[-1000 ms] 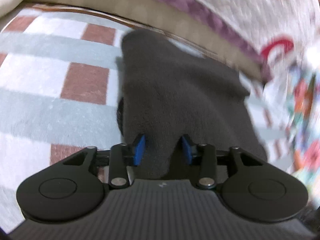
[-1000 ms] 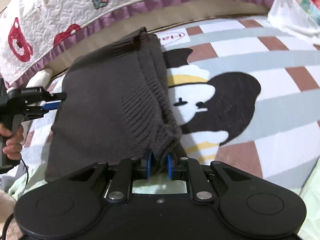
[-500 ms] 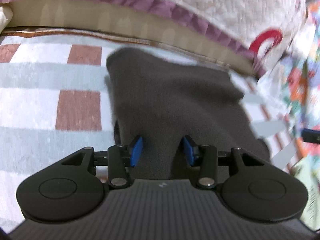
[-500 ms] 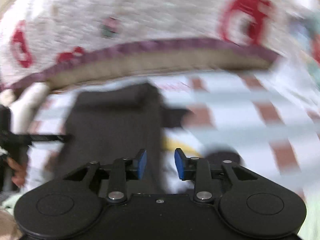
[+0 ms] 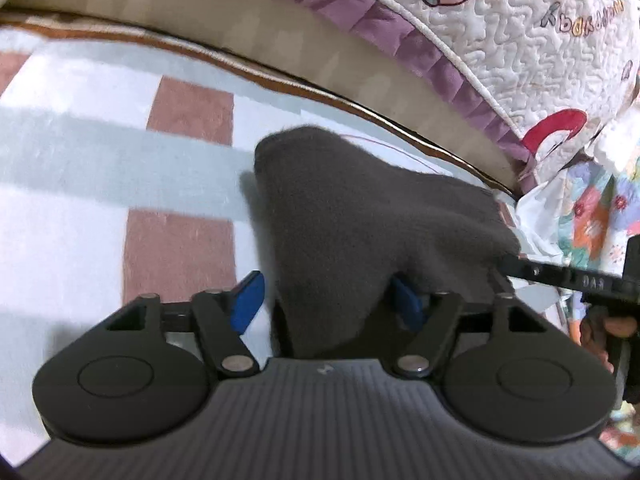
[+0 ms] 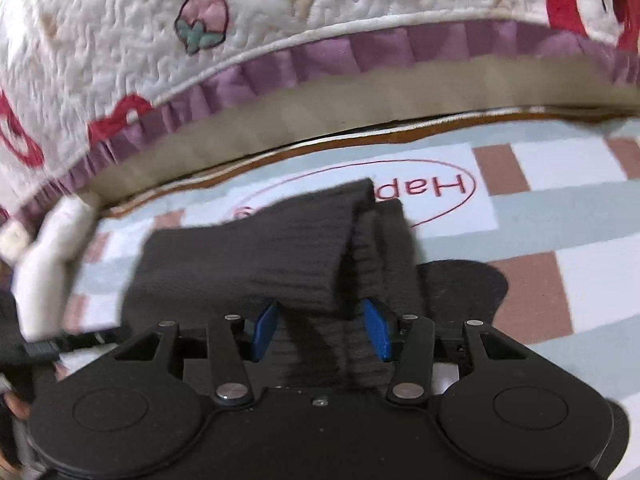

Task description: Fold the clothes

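Note:
A dark grey knitted garment [image 5: 360, 220] lies folded on a checked blanket [image 5: 80, 200]. In the left wrist view my left gripper [image 5: 326, 300] is open, its blue pads either side of the garment's near edge. In the right wrist view the garment [image 6: 260, 256] shows a ribbed hem folded over. My right gripper [image 6: 322, 328] is open around that near edge, not clamping it. The right gripper's black finger [image 5: 560, 276] shows at the right of the left wrist view.
A quilted white cover with a purple frill [image 6: 280, 60] rises behind the blanket. A tan mattress edge [image 5: 200, 20] runs under it. A floral cloth [image 5: 592, 216] lies at the right. A white cloth [image 6: 48, 264] sits at the left.
My right gripper let go of the ribbed hem and opened. My left gripper opened wider. Both views swung toward the quilted cover, and the garment now lies in a shorter fold.

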Available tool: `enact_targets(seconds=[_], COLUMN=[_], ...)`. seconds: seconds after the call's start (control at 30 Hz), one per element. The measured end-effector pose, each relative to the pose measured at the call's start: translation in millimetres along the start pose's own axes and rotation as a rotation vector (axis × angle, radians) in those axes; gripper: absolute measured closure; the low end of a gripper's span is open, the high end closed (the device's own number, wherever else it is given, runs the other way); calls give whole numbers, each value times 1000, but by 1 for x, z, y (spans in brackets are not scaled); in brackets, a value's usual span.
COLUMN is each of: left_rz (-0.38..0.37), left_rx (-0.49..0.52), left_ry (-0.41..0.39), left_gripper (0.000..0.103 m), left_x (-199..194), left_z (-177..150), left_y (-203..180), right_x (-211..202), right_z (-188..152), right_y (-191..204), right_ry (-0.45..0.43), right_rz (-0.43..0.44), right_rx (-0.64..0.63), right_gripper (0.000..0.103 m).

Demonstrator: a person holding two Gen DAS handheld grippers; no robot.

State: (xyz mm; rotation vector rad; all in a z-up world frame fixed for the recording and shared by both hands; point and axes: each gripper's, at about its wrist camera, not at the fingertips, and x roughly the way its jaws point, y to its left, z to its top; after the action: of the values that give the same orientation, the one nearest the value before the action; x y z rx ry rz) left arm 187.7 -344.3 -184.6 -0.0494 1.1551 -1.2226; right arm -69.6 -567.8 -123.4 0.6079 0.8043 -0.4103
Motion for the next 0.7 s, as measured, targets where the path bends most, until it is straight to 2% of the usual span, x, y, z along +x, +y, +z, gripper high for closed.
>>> enact_targets(seconds=[0.07, 0.13, 0.23, 0.3, 0.37, 0.4, 0.47, 0.5, 0.53, 0.63, 0.7], left_rz=[-54, -67, -80, -90, -83, -79, -80, -81, -82, -50, -27], left_rx=[-49, -36, -10, -13, 8, 17, 30, 46, 61, 136, 160], left_ry=[-14, -26, -38, -47, -54, -59, -78, -87, -95, -104, -107], left_gripper=[34, 34, 35, 35, 35, 35, 35, 35, 35, 35, 35], left_x=[3, 4, 0, -1, 0, 1, 0, -1, -3, -4, -4], left_z=[2, -1, -7, -8, -9, -9, -12, -13, -14, -16, -17], left_y=[4, 4, 6, 6, 4, 4, 1, -2, -5, -19, -24], right_x=[6, 5, 5, 10, 23, 26, 31, 34, 36, 13, 11], right_z=[-4, 3, 18, 25, 30, 31, 35, 36, 38, 51, 60], right_y=[3, 2, -10, -19, -29, -29, -29, -29, -29, -25, -25], right_ry=[-26, -52, -87, -93, -63, -67, -75, -80, -87, -240, -247], right_rz=[26, 90, 172, 189, 203, 230, 284, 311, 335, 283, 242], right_rx=[-45, -51, 9, 57, 111, 103, 88, 80, 71, 2, -33], right_gripper=[49, 49, 40, 40, 39, 39, 69, 96, 96, 98, 98])
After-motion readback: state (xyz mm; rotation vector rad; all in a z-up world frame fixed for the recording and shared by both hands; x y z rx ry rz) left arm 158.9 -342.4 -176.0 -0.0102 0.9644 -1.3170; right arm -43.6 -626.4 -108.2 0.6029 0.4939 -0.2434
